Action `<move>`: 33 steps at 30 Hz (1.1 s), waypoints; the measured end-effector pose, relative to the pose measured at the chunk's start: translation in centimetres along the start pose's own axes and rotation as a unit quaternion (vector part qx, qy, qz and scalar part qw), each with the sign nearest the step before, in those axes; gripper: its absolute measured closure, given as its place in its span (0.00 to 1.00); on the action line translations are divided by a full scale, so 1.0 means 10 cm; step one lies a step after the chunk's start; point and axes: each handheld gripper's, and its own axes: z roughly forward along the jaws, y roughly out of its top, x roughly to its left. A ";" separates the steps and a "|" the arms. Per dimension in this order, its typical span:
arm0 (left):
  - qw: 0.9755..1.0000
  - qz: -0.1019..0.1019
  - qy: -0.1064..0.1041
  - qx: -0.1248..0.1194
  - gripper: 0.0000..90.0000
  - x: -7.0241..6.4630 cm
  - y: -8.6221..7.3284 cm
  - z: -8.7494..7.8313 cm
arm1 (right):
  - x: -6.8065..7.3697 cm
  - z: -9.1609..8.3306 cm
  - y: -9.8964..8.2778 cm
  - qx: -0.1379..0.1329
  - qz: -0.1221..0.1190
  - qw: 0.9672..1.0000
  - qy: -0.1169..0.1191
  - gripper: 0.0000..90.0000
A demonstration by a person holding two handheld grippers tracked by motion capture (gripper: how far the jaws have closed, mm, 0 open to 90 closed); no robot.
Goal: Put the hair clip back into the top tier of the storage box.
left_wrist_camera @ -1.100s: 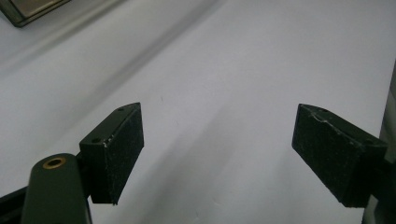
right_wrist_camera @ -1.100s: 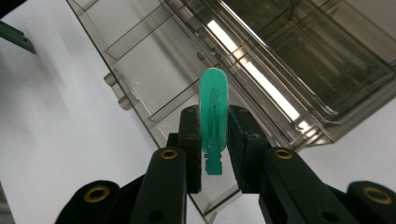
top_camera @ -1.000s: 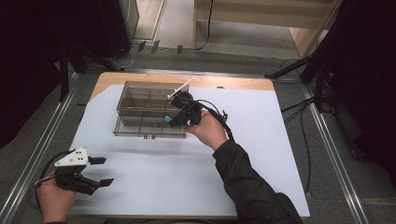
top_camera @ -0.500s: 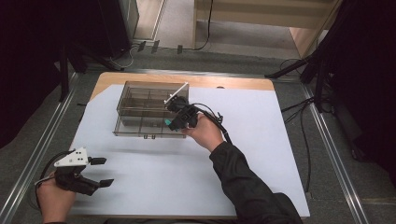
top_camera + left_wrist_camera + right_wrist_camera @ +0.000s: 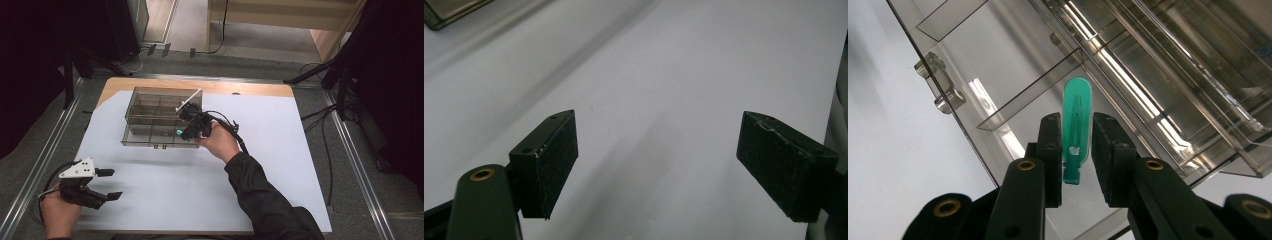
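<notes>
1. Looking down from the high view, I hold my right gripper [image 5: 186, 124] over the near right corner of the box [image 5: 150, 117], which sits at the far left of the white sheet [image 5: 280, 165]. It reaches in from the box's right, so the green piece [image 5: 178, 132] can go into a compartment. My left gripper [image 5: 107, 184] waits near the sheet's near left corner, out of the way.
2. From the left gripper view, my left jaws stand wide apart with nothing between them, bare sheet beneath; one box corner [image 5: 444, 12] shows at top left.
3. From the right gripper view, my right gripper [image 5: 1076, 150] is clamped on the green piece [image 5: 1077, 107] by its lower end, so the rounded tip pokes free above a compartment by the box's hinge [image 5: 940, 85] side, ready, I judge, to be dropped.
</notes>
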 end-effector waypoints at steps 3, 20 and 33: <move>1.000 -0.001 0.000 -0.002 0.20 0.00 -0.01 -0.01 | 0.00 0.00 0.00 0.000 -0.006 1.000 0.001 0.83; 1.000 0.002 -0.006 0.000 0.20 0.05 0.02 0.02 | -0.07 -0.28 -0.08 -0.071 -0.013 0.996 0.045 0.67; 1.000 0.000 -0.007 0.002 0.20 0.13 0.07 0.05 | -0.12 -0.43 -0.26 -0.131 -0.033 0.990 0.042 0.53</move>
